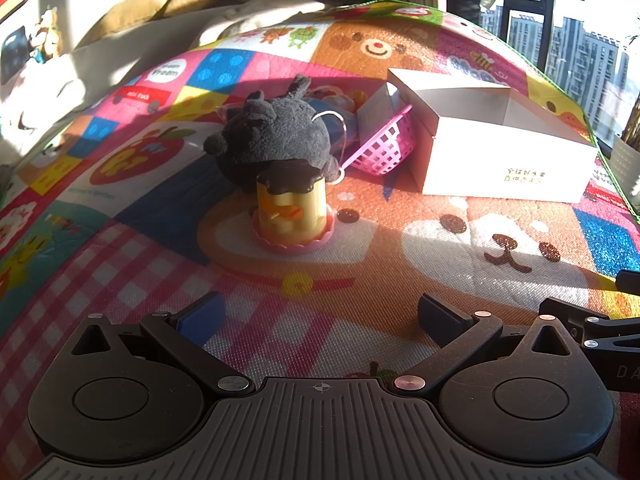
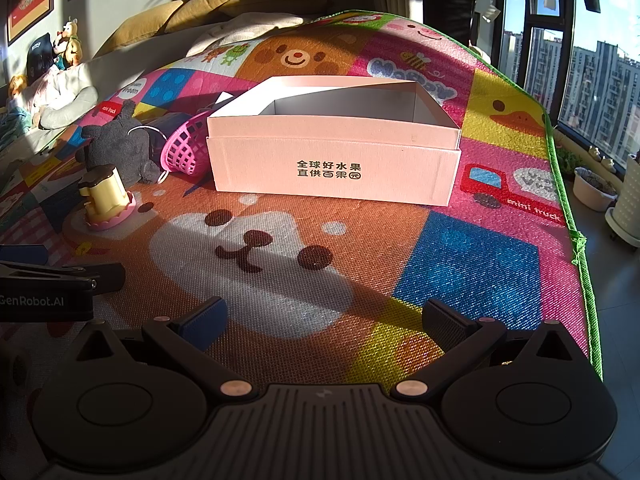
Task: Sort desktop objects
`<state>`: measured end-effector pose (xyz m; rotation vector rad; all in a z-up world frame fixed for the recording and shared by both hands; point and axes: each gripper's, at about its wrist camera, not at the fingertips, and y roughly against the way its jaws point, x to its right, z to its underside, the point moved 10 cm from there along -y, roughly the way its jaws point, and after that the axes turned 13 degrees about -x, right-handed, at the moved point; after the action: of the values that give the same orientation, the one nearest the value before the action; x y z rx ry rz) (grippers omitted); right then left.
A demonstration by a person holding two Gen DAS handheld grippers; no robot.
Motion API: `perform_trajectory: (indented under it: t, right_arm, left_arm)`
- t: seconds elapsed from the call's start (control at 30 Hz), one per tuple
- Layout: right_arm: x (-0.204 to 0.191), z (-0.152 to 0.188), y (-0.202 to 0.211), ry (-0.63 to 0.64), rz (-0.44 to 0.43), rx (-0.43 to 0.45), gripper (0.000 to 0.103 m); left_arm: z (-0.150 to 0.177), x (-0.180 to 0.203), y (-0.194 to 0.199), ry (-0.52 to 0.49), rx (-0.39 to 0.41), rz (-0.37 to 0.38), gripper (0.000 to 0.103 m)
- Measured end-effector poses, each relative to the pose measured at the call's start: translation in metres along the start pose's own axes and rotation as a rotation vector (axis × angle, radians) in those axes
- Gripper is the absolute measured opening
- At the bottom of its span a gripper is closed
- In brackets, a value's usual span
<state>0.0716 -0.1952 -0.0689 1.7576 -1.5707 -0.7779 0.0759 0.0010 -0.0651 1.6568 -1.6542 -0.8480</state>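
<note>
A yellow pudding toy [image 1: 292,208] with a dark brown top and pink base stands on the play mat, straight ahead of my left gripper [image 1: 320,316], which is open and empty. Behind it lies a dark grey plush toy [image 1: 276,136], and to its right a pink plastic basket [image 1: 386,142] lies tipped on its side. An open pale cardboard box [image 1: 500,148] sits on the right. In the right wrist view the box [image 2: 334,160] is straight ahead and looks empty. My right gripper [image 2: 324,322] is open and empty. The pudding toy [image 2: 106,196], plush [image 2: 116,148] and basket [image 2: 186,150] are at its left.
A colourful cartoon play mat [image 2: 460,264] covers the surface; its green edge [image 2: 576,240] runs down the right, with floor and plant pots [image 2: 592,188] beyond. Cushions and a sofa [image 1: 168,4] stand at the back. The left gripper's body [image 2: 44,284] shows at the left edge.
</note>
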Motion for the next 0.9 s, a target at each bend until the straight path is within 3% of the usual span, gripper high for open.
perform_trajectory:
  t: [0.6,0.9]
  right_arm:
    - [0.0007,-0.0002,-0.0008,0.003,0.002,-0.003,0.103]
    - [0.0004,0.0000,-0.0003,0.007,0.002,-0.053,0.103]
  left_arm:
    - [0.0000,-0.0002,-0.0001,-0.001,-0.001,-0.002,0.103]
    - [0.0000,-0.0004,0.0001,0.000,-0.001,-0.002,0.103]
